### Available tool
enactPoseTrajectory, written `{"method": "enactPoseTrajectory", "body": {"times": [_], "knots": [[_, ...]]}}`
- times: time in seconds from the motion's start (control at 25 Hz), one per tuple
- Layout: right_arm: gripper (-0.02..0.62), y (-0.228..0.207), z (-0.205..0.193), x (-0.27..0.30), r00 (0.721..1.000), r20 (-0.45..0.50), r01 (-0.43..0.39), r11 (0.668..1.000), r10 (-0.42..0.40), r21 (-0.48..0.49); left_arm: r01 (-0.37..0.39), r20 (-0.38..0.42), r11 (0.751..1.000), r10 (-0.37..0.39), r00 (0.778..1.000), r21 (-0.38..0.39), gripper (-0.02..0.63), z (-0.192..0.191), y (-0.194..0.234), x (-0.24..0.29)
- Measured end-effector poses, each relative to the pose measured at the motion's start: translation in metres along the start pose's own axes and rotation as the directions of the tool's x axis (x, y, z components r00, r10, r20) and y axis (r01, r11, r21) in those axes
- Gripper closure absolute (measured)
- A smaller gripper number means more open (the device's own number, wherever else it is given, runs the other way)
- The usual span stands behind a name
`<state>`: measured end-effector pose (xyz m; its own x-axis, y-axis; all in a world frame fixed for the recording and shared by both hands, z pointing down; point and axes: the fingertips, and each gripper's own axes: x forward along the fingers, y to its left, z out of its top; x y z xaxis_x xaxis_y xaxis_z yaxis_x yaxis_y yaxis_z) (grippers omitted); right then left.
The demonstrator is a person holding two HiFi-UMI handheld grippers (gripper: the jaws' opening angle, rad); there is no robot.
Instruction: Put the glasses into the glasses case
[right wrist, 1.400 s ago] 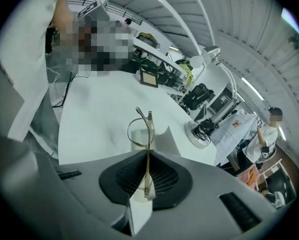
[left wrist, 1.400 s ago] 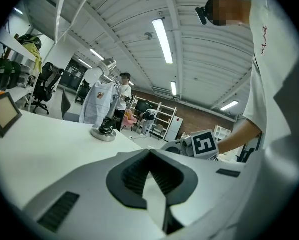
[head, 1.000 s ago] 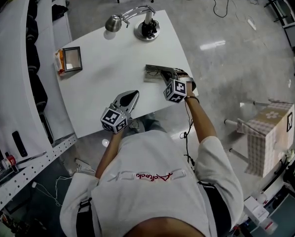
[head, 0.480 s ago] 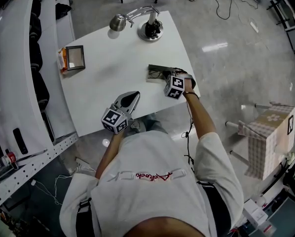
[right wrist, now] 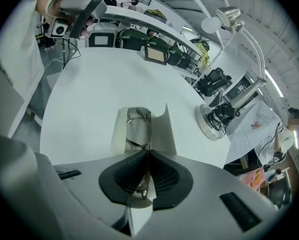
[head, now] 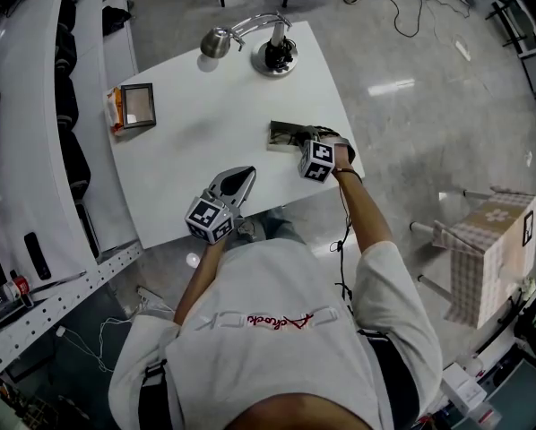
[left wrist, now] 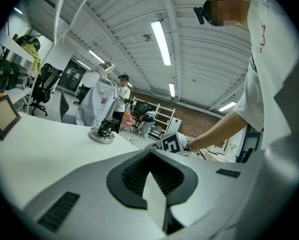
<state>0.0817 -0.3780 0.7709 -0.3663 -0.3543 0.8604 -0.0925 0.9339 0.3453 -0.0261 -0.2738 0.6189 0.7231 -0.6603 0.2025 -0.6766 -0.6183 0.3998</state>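
Note:
The glasses case [head: 284,134] lies open near the right edge of the white table [head: 205,141]. In the right gripper view the case [right wrist: 162,129] shows as a pale trough straight ahead of the jaws. My right gripper [head: 302,141] points steeply down over it, shut on the thin metal-framed glasses [right wrist: 139,129], whose lenses hang inside the open case. My left gripper [head: 243,174] rests by the table's front edge, apart from the case, jaws together with nothing in them. In the left gripper view the right gripper's marker cube [left wrist: 172,143] shows ahead.
A desk lamp [head: 268,47] stands at the table's far edge, its round base [right wrist: 214,121] beyond the case. A small picture frame [head: 132,106] stands at the table's left. The table's right edge is close to the case. A cloth-covered stool [head: 488,249] stands on the floor at right.
My right gripper has sunk a little with the glasses, bringing them down into the open case. The left gripper has kept still.

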Motion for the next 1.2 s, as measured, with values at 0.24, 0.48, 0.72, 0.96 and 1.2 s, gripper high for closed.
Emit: {"method": "enactPoseTrajectory", "body": {"times": [0.24, 0.48, 0.72, 0.96, 1.2], "knots": [[0.485, 0.003, 0.003, -0.001, 1.0, 0.018, -0.021, 1.0, 0.021, -0.001, 0.01, -0.001, 1.0, -0.01, 1.0, 0.003, 0.592, 0.002, -0.001, 0.001], [0.482, -0.003, 0.011, -0.014, 0.999, 0.026, 0.024, 1.0, -0.024, -0.017, 0.027, 0.007, 1.0, -0.027, 1.0, 0.015, 0.592, 0.006, -0.004, 0.003], [0.594, -0.017, 0.026, -0.034, 0.986, 0.1, 0.132, 0.99, -0.136, 0.053, 0.053, 0.011, 0.998, -0.053, 0.999, 0.033, 0.592, 0.011, -0.01, 0.005], [0.594, -0.029, 0.034, -0.067, 0.94, 0.214, 0.152, 0.887, -0.266, 0.436, 0.078, 0.016, 0.996, -0.079, 0.997, 0.052, 0.592, 0.016, -0.017, 0.004], [0.594, -0.047, 0.032, -0.118, 0.807, 0.294, 0.076, 0.584, -0.512, 0.808, 0.104, 0.016, 0.991, -0.106, 0.994, 0.078, 0.592, 0.021, -0.023, 0.003]]}}
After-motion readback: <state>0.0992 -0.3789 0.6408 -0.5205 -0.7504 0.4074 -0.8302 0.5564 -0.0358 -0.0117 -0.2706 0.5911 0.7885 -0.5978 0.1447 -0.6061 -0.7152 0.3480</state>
